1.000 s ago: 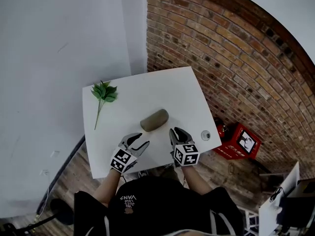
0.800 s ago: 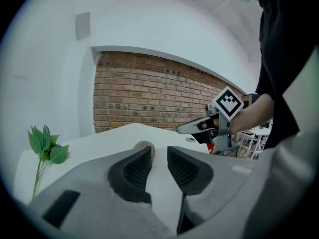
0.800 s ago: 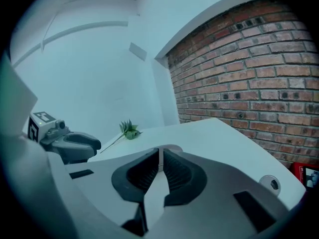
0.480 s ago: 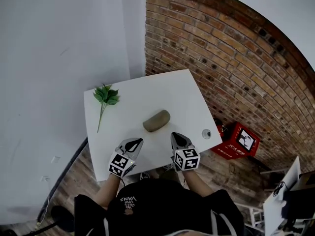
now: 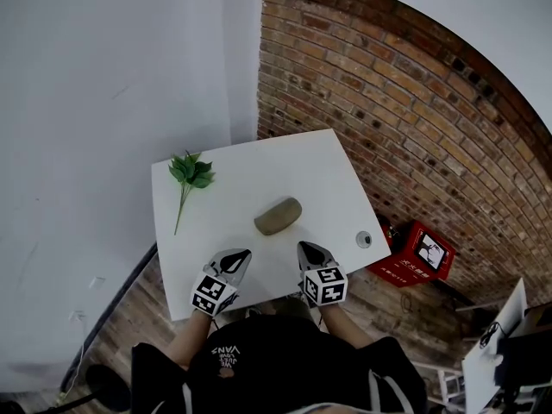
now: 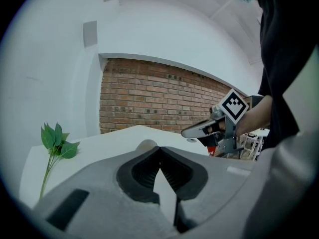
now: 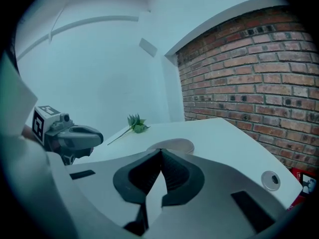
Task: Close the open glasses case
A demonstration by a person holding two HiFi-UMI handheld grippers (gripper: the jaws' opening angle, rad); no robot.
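Taupe glasses case (image 5: 278, 216) lies closed (lid down)

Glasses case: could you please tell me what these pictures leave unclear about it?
Head view: glasses case too small to show a seam or gap.
Left gripper view: the shut left gripper hides all but its top.
Right gripper view: the shut right gripper covers its near side.

Table (image 5: 328, 171): smooth, matt white. Glasses case (image 5: 278, 216): matt brown shell. Wall (image 5: 414, 102): rough brick. Floor (image 5: 129, 317): wood planks.
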